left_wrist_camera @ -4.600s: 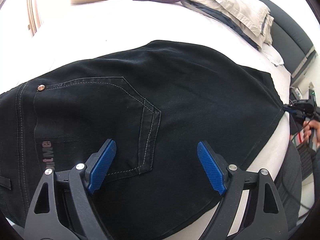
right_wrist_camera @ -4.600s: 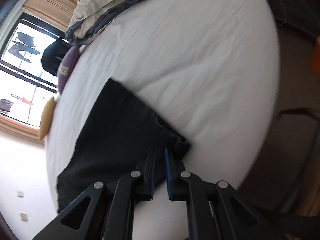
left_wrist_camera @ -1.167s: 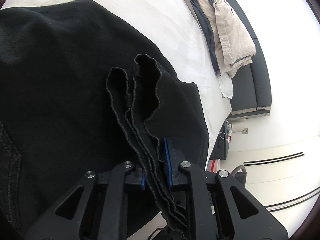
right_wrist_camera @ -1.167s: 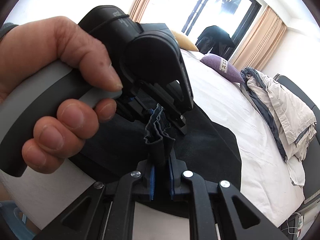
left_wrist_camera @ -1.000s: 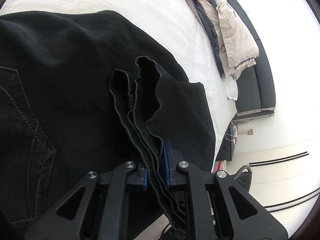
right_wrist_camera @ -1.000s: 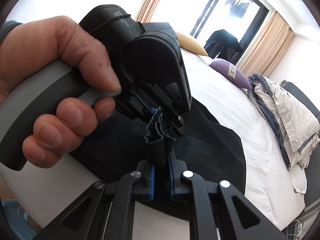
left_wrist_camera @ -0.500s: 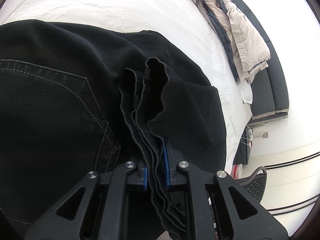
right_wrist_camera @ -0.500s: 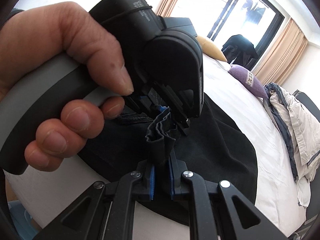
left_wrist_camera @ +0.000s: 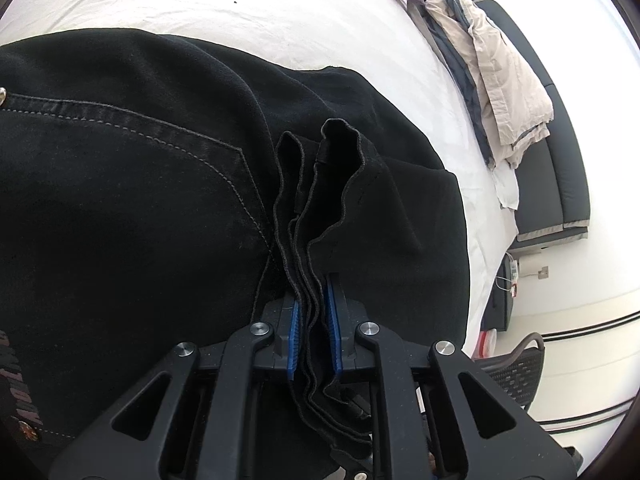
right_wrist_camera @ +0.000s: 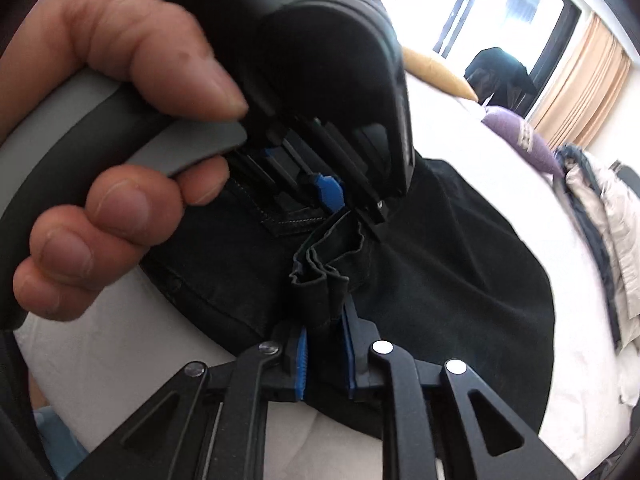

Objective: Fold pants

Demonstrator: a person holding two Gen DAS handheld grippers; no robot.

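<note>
Left gripper: we find its two blue pads clamped on a bunched stack of hem layers of the pants; the cloth fills the narrow gap and both pads press on it. In the right wrist view the same tool appears from outside, held in a person's hand, its blue pad tip just above the gathered hem.

Right gripper: we find its jaws opening, a fold of the same hem between the two blue pads; the left pad shows a sliver of clearance, the right pad lies against the cloth, so the grip reads as slackened, not pressing.

Pants: one pair, black, with pale stitching on a back pocket, spread on the bed, the nearer edge at the mattress side; the gathered hem rises between the two grippers, which sit close together.

Counted further: one purple cushion and one tan cushion at the far end of the bed; one heap of beige and grey bedding at the far right; one dark headboard beyond it; one mesh chair on the floor to the right.
</note>
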